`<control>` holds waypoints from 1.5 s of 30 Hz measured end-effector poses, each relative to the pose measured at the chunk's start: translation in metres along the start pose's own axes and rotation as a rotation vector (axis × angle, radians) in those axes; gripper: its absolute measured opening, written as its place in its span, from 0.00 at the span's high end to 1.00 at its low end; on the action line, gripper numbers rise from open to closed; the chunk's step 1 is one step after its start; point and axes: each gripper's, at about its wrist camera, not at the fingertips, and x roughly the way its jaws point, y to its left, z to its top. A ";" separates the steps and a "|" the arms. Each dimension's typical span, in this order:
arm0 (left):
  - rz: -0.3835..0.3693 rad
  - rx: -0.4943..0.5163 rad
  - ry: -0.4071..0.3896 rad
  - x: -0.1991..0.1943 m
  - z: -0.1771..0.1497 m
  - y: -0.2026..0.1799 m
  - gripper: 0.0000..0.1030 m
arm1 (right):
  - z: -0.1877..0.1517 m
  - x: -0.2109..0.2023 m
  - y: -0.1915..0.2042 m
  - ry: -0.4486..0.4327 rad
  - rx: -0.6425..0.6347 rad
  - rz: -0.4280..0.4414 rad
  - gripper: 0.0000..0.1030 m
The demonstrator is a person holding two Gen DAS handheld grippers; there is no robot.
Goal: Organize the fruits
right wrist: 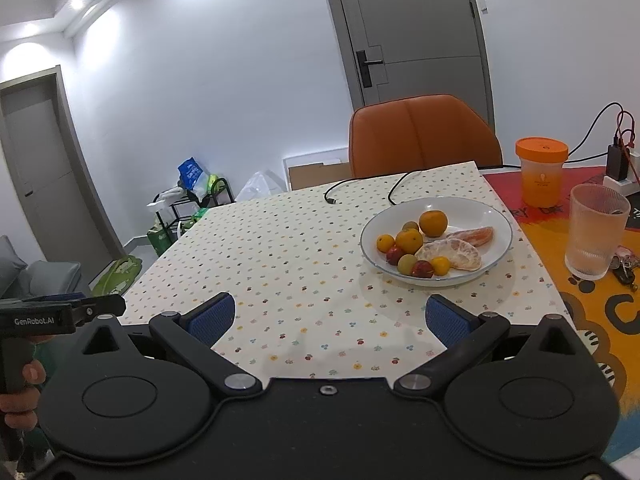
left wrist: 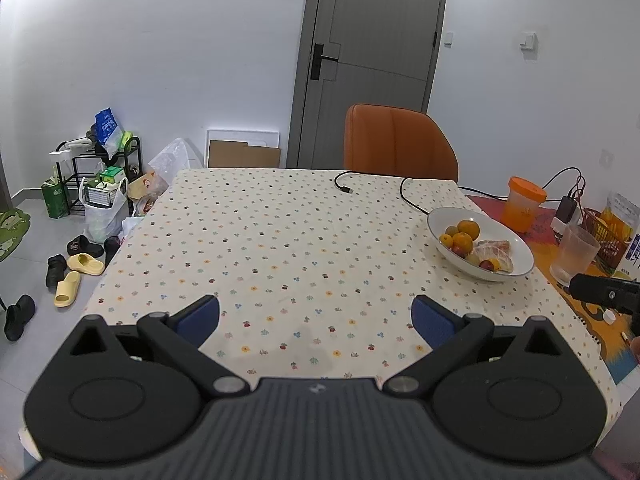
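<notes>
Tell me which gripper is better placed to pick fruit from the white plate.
Probably right. The right gripper is open with the white plate just ahead; from the open left gripper it lies far off to the right.

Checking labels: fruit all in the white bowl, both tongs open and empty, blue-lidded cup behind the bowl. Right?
One error: the cup has an orange lid, not blue, as the right wrist view shows. The fruit is in the white bowl, and both the left tongs and right tongs are open and empty.
</notes>
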 end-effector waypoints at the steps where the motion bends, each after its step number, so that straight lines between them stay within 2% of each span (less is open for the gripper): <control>1: 0.001 0.000 0.001 0.000 -0.001 0.000 0.02 | 0.000 0.000 0.000 -0.001 -0.002 0.000 0.00; 45: -0.001 0.001 0.006 0.000 -0.004 0.002 0.01 | -0.001 0.001 0.005 0.013 -0.014 0.006 0.00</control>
